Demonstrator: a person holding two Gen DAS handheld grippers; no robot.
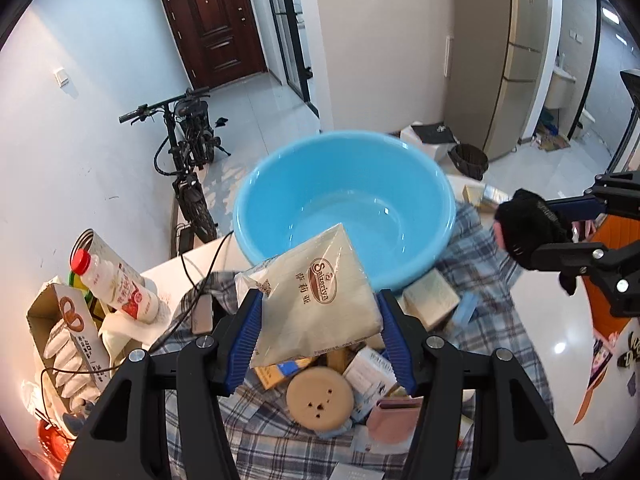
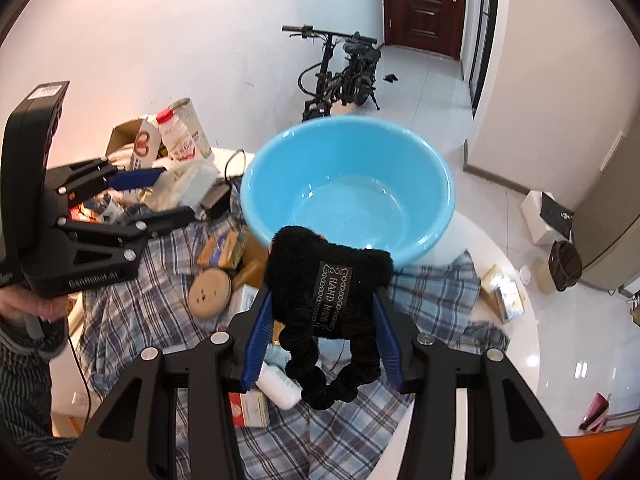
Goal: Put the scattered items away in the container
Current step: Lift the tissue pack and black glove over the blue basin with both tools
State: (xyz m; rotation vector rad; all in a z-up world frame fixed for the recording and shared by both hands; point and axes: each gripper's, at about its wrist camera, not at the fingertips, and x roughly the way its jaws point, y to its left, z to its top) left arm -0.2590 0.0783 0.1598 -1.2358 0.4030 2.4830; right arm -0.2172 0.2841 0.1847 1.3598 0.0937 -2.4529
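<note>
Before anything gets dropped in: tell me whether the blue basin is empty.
Empty: the blue basin shows only its bare, glossy inside in both views.

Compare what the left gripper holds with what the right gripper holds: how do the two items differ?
The napkin packet in the left gripper is flat, pale and wrapped in clear plastic printed with a brown logo; the black fuzzy item in the right gripper is dark, soft and bulky, with a "HAND MADE" label and a looped cord hanging below. Both are clamped between blue pads, on the near side of the empty blue basin.
</note>
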